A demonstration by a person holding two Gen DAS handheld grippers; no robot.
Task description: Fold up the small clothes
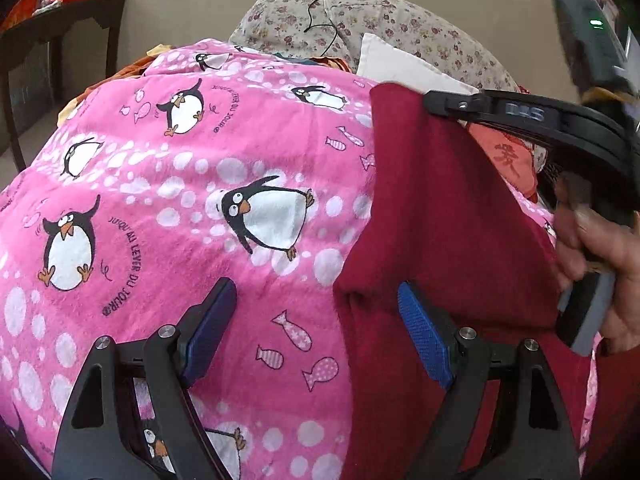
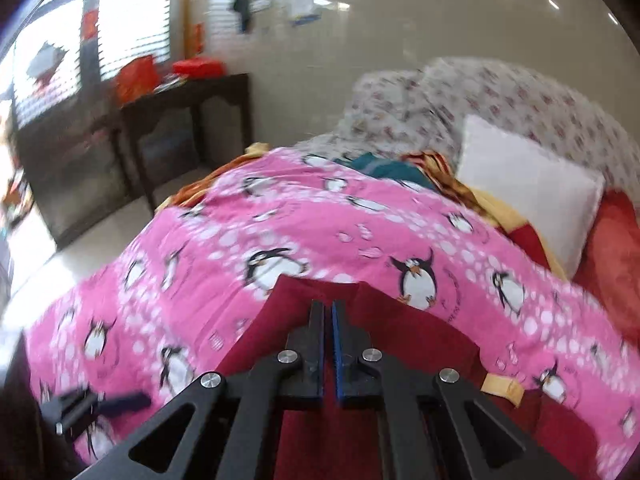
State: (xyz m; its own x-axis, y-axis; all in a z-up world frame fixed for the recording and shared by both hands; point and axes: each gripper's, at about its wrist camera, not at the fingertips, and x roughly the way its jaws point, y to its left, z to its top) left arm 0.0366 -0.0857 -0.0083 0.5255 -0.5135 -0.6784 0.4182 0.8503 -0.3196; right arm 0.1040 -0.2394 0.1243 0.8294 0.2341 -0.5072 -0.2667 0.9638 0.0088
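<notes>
A dark red garment (image 1: 444,216) lies on a pink penguin-print blanket (image 1: 168,208) spread over a bed. My left gripper (image 1: 316,332) is open, its blue pads above the garment's left edge and the blanket, holding nothing. My right gripper (image 1: 430,102) reaches in from the right and is shut on the garment's far corner, lifting it. In the right wrist view the right gripper (image 2: 328,306) has its jaws pressed together on the red garment (image 2: 400,332), which hangs below them over the blanket (image 2: 320,220). The left gripper's fingers (image 2: 120,400) show blurred at lower left.
Floral pillows (image 1: 400,20) and a white pillow (image 2: 528,196) lie at the bed's head. Teal, orange and yellow clothes (image 2: 384,168) are heaped beyond the blanket. A dark wooden side table (image 2: 180,120) with red boxes stands left of the bed. A red cushion (image 2: 616,248) lies at right.
</notes>
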